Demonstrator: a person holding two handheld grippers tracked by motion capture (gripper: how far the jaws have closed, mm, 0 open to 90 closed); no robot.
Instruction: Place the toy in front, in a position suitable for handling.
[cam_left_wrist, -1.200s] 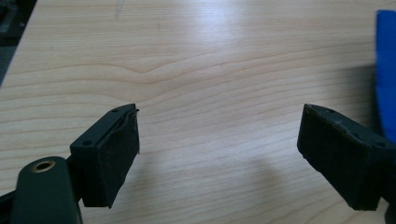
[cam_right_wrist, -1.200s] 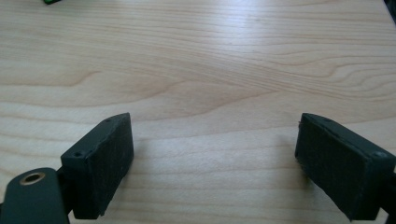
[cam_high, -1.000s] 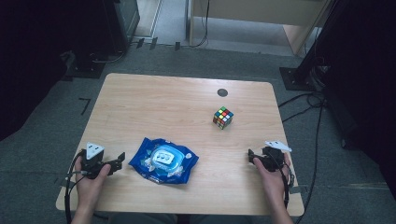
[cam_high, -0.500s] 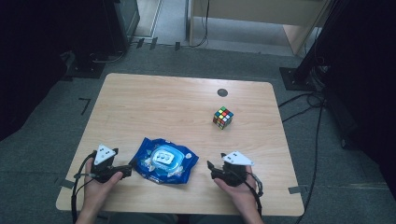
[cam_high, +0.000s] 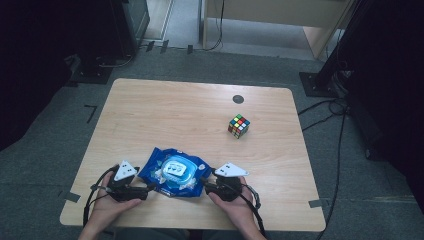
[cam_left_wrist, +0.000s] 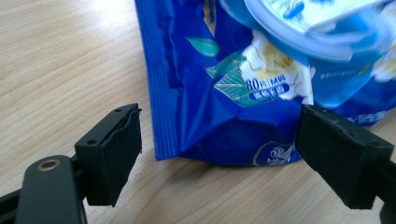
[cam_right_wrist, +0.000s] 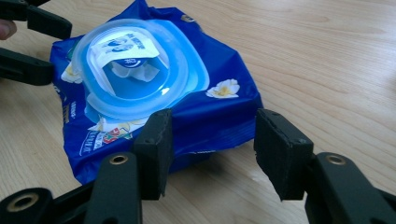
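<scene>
My right claw (cam_right_wrist: 210, 154): half open, its jaws have just been closing; the near edge of the wipes pack (cam_right_wrist: 154, 93) sits at the gap between them, one pad in front of the blue wrapper, no squeeze on it that I can see.
My right claw from above (cam_high: 209, 187): at the pack's right end, low on the counter (cam_high: 175, 115), my hand behind it.
My left claw (cam_left_wrist: 219, 149): jaws standing wide, the crinkled bottom corner of the pack (cam_left_wrist: 219, 84) in the space between them, neither pad touching the wrapper.
My left claw from above (cam_high: 147, 189): at the pack's left end, pointing in toward it.
Wipes pack, place (cam_high: 174, 171): lying flat near my edge of the counter, between my two claws.
Wipes pack, look: blue wrapper with white flowers, a pale blue oval plastic lid (cam_right_wrist: 140, 67) on top.
Lid: its small flap is tipped up, a bit of white wipe showing in the opening.
Puzzle cube (cam_high: 239, 126): colourful, farther back on the right, well apart from the pack.
Dark round spot (cam_high: 238, 99): near the far edge of the counter, behind the cube.
</scene>
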